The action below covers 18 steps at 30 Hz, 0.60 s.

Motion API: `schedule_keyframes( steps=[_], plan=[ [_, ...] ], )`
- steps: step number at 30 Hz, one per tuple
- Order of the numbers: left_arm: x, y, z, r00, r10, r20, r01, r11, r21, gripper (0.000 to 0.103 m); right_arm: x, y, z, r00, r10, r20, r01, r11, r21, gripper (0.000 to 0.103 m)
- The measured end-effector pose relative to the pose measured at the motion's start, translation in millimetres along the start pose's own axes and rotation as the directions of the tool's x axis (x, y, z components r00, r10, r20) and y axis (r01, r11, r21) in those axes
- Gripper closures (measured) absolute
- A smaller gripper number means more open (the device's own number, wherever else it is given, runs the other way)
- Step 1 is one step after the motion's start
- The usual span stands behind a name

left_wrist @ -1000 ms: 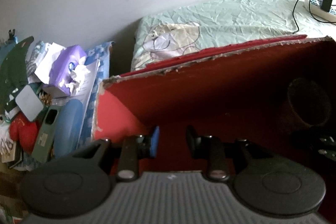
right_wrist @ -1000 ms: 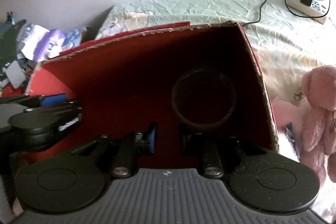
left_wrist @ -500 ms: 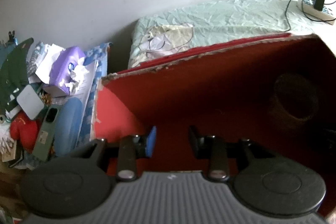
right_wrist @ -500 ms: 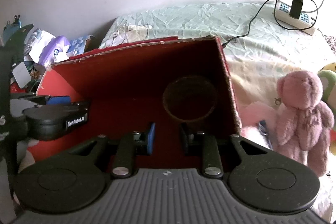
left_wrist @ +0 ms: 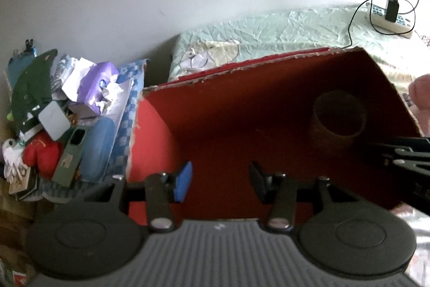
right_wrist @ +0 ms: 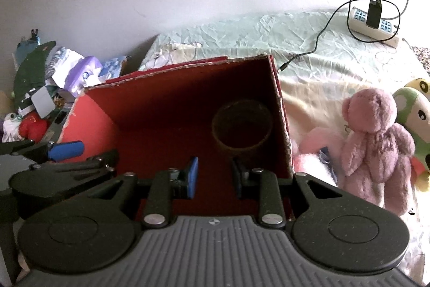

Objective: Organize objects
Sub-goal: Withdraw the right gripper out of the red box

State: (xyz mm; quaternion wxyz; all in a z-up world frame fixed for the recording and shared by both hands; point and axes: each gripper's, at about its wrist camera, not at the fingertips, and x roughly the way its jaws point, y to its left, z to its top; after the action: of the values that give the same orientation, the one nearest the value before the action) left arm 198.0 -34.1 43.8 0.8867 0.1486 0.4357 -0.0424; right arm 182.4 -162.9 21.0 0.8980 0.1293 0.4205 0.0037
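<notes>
Both spread and holding nothing: left gripper (left_wrist: 219,183) and right gripper (right_wrist: 213,176), above red box (right_wrist: 166,109) on bed (right_wrist: 268,36); brown roll (right_wrist: 242,125) in its far right corner, pink teddy (right_wrist: 376,139) beside

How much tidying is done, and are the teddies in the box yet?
Just started. Done: only a round brown ring lies inside the red box. In hand: nothing; the left gripper and right gripper are both open and empty over the box. Left: the pink teddy and the green plush are on the bed outside the box, so not yet.
</notes>
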Motion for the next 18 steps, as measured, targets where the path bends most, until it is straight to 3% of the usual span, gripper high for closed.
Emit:
schedule_keyframes(
  steps=[13,18],
  plan=[
    [-58,-4,-24,0.999,-0.033,0.038,0.036,0.996,-0.084,0.045,-29,-12,-17,0.995,0.105,-0.002,-0.105,0.994,-0.034,0.074],
    [-80,-6,-40,0.993,-0.101,0.055,0.106,0.988,-0.111,0.047,-44,-22,-26,0.981,0.195,-0.011,-0.195,0.980,-0.044,0.074]
  ],
)
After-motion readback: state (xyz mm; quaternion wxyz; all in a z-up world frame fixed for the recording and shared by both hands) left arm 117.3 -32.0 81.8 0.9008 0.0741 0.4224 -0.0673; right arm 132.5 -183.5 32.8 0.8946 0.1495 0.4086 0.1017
